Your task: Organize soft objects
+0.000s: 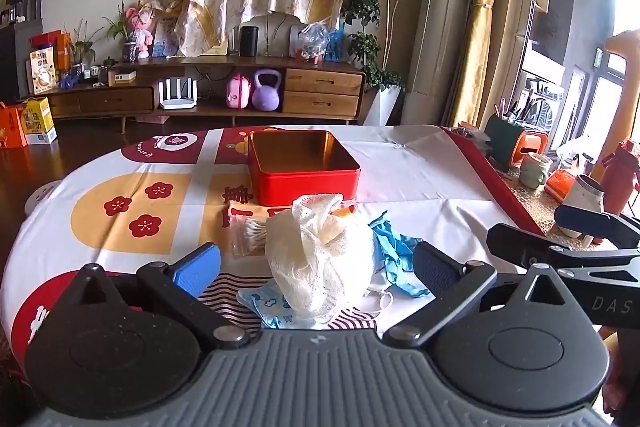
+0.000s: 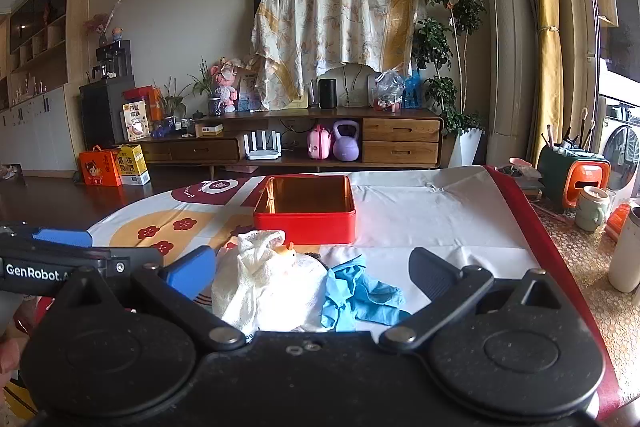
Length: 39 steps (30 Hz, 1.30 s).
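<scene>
Left gripper [image 1: 316, 269] and right gripper [image 2: 312, 273], both spread wide and holding nothing, above the table [image 1: 420, 167]. Between the fingers: white gauze cloth bundle [image 1: 316, 259] beside crumpled blue rubber glove [image 2: 360, 295]; open red metal tin [image 2: 306, 211] behind.

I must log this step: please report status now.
Left tongs open, right tongs open, both empty. Gauze, gloves, mask lie before the empty tin. Nothing blocks.
</scene>
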Motion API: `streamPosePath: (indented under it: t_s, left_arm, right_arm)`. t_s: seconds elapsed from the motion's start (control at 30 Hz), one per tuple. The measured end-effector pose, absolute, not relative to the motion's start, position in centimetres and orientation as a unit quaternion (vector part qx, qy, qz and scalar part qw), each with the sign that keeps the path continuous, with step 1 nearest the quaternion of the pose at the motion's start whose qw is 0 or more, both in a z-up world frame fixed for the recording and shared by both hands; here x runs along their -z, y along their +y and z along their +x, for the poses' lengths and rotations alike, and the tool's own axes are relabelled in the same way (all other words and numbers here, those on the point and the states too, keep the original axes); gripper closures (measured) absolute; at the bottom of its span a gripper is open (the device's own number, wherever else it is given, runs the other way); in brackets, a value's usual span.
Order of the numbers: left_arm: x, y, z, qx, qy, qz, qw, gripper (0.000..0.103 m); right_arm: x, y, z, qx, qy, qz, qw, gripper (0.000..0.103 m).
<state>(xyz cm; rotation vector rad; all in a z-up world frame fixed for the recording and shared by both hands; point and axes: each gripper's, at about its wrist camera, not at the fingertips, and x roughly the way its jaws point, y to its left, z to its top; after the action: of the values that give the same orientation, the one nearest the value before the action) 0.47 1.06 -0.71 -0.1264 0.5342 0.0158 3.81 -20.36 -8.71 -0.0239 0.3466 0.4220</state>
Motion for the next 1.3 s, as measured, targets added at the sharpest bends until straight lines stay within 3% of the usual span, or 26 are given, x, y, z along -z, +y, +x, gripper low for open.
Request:
streamPosePath:
  t_s: [1.3]
  left_arm:
    - [-0.07,1.12,-0.14,-0.011,0.246,-0.068,0.967,0.000]
  right_arm:
    - [8.48,-20.48,3.58,-0.206,0.172,-0.012,0.963,0.000]
